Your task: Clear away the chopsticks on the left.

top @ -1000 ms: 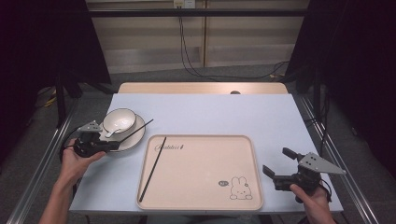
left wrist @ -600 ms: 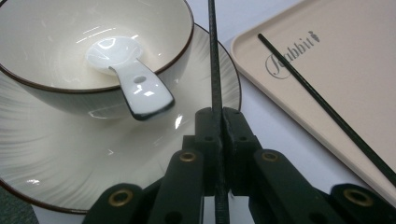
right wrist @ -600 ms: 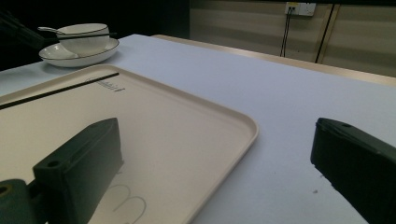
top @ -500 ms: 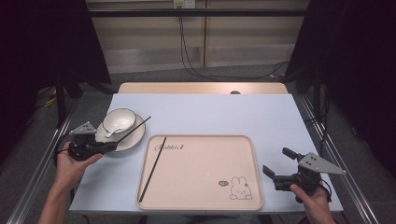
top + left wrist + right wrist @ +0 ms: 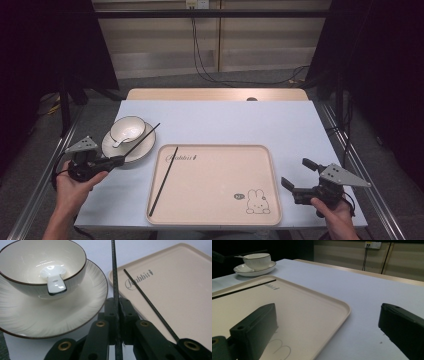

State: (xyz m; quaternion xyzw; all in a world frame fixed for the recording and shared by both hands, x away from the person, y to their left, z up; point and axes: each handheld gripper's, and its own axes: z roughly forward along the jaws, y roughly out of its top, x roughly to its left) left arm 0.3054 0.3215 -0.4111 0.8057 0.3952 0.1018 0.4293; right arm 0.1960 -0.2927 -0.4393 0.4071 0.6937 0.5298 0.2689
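My left gripper (image 5: 116, 161) is shut on a black chopstick (image 5: 141, 141), which slants up and right over the rim of a white plate (image 5: 116, 150). In the left gripper view the jaws pinch that chopstick (image 5: 114, 270) near its lower end. On the plate stands a white bowl (image 5: 128, 129) with a white spoon (image 5: 53, 277) in it. A second chopstick (image 5: 164, 180) lies on the left part of the beige tray (image 5: 220, 210). My right gripper (image 5: 296, 176) stands open by the tray's right edge, its jaws wide apart (image 5: 327, 325) and holding nothing.
The light blue table (image 5: 240, 122) has bare room behind and to the right of the tray. A rabbit print (image 5: 257, 202) marks the tray's near right corner. Cables (image 5: 200, 55) hang on the wall behind the table.
My left hand has drawn back a little toward the near left with the chopstick held in the gripper. The right gripper has stayed where it was.
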